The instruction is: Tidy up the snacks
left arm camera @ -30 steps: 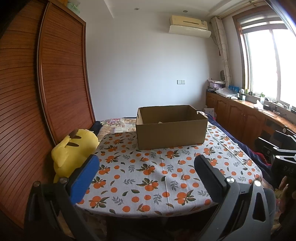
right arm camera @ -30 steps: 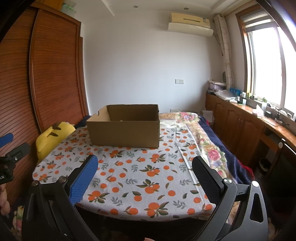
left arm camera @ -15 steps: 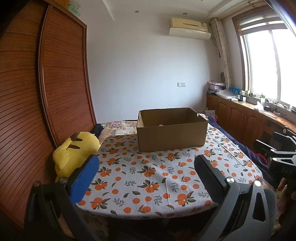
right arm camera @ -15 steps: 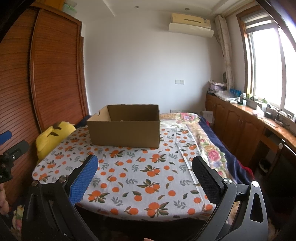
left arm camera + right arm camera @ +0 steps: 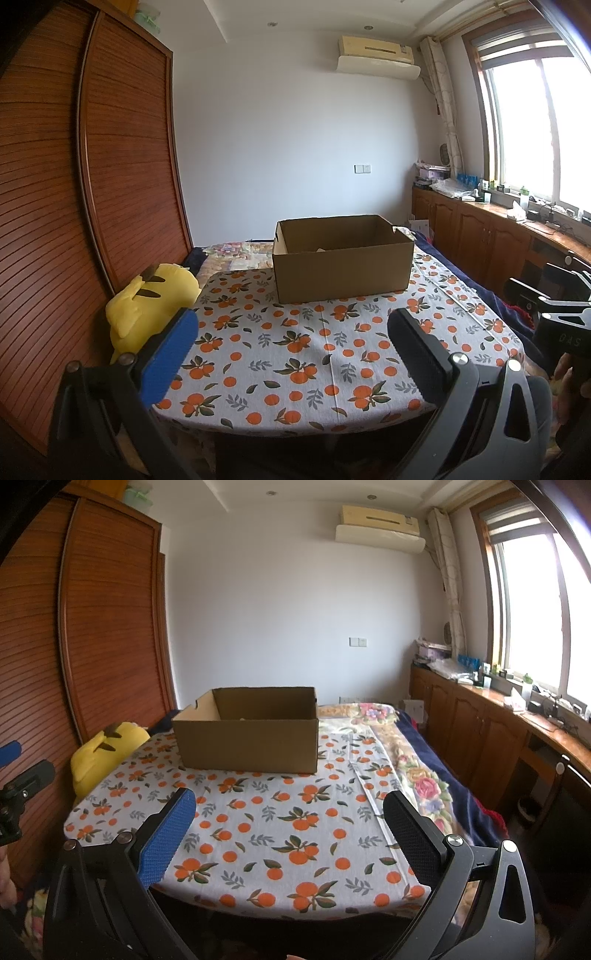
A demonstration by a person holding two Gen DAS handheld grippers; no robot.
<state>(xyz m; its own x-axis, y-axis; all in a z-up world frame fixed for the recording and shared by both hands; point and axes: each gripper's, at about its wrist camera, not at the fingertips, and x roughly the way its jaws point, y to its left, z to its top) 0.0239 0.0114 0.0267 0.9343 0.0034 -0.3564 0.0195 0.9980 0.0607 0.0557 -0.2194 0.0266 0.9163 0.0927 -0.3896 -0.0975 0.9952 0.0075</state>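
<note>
An open brown cardboard box [image 5: 343, 269] stands at the far side of a table with an orange-print cloth [image 5: 295, 354]; it also shows in the right wrist view [image 5: 247, 746]. Only a pale scrap of its contents [image 5: 320, 250] shows over the rim. No loose snacks are visible on the cloth. My left gripper [image 5: 291, 328] is open and empty, held back from the table's near edge. My right gripper [image 5: 288, 808] is open and empty, likewise short of the near edge. Each gripper shows at the other view's edge.
A yellow plush toy [image 5: 147, 299] lies at the table's left edge beside the wooden slatted wardrobe [image 5: 74, 203]. A floral bedspread [image 5: 417, 771] lies to the right of the table. Wooden cabinets [image 5: 480, 731] with clutter run under the window on the right.
Both grippers have tilted slightly upward and drawn back a little; the box and table sit lower in the views. Both stay open and empty.
</note>
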